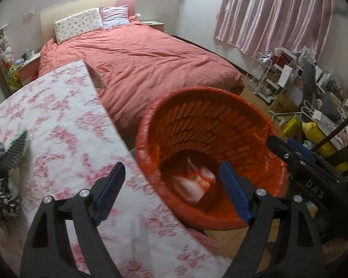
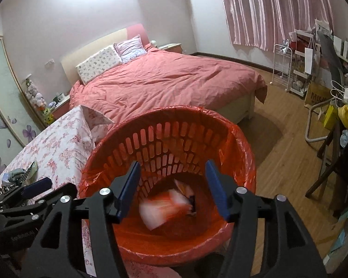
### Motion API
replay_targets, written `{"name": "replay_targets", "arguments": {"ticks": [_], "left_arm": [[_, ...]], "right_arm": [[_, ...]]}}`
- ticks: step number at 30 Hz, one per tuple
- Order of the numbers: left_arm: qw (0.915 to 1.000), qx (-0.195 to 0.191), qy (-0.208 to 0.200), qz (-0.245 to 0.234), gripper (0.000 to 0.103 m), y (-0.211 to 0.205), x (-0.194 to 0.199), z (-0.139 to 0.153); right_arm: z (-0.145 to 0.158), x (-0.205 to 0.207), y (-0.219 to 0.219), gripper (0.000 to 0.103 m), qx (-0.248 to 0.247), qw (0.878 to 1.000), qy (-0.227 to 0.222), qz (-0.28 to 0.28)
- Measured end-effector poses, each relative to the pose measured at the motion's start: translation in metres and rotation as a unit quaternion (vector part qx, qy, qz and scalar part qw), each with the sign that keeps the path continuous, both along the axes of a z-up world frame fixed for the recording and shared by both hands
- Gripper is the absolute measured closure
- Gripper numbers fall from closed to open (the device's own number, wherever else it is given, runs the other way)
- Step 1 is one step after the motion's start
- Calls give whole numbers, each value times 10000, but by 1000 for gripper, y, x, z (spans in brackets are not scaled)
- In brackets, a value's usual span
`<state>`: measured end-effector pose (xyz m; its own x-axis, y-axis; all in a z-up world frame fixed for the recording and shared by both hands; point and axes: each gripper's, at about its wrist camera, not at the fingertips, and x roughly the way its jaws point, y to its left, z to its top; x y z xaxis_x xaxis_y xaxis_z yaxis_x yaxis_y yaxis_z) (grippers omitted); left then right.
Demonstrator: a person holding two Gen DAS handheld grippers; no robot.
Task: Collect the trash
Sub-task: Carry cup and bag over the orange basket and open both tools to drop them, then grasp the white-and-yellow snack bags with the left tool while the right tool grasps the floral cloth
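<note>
An orange-red slotted bin point(image 1: 208, 120) point(image 2: 162, 139) with a red liner stands beside the floral-cloth table point(image 1: 58, 115) point(image 2: 58, 143). Inside it, low down, lies a white and orange wrapper point(image 1: 192, 183) point(image 2: 164, 206), blurred in both views. My right gripper point(image 2: 172, 163) hangs open right over the bin's mouth with nothing between its blue pads. My left gripper point(image 1: 171, 165) is open and empty too, straddling the table's edge and the bin's near rim. One right finger point(image 1: 290, 148) shows at the bin's right side. A left finger point(image 2: 36, 187) shows over the table.
A heap of crumpled fabric and small items point(image 1: 2, 162) point(image 2: 18, 176) lies on the table's left end. A bed with a pink duvet point(image 1: 139, 64) point(image 2: 169, 85) fills the middle. Cluttered shelves, bags and a chair point(image 2: 331, 139) line the right side, with wooden floor point(image 2: 278, 150) between.
</note>
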<state>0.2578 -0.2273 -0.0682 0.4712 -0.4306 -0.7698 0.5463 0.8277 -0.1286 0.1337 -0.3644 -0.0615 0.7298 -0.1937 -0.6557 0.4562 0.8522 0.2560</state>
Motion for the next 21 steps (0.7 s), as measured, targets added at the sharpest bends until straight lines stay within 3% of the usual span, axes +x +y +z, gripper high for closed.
{"name": "replay_targets", "arguments": {"ticks": [8, 21], "left_arm": [[9988, 67, -242, 426, 17, 51, -11, 17], [9891, 182, -636, 1314, 17, 162, -38, 47]], "right_arm": [[13, 2, 23, 35, -104, 9998, -23, 174], [28, 8, 111, 35, -233, 9945, -19, 1020]]}}
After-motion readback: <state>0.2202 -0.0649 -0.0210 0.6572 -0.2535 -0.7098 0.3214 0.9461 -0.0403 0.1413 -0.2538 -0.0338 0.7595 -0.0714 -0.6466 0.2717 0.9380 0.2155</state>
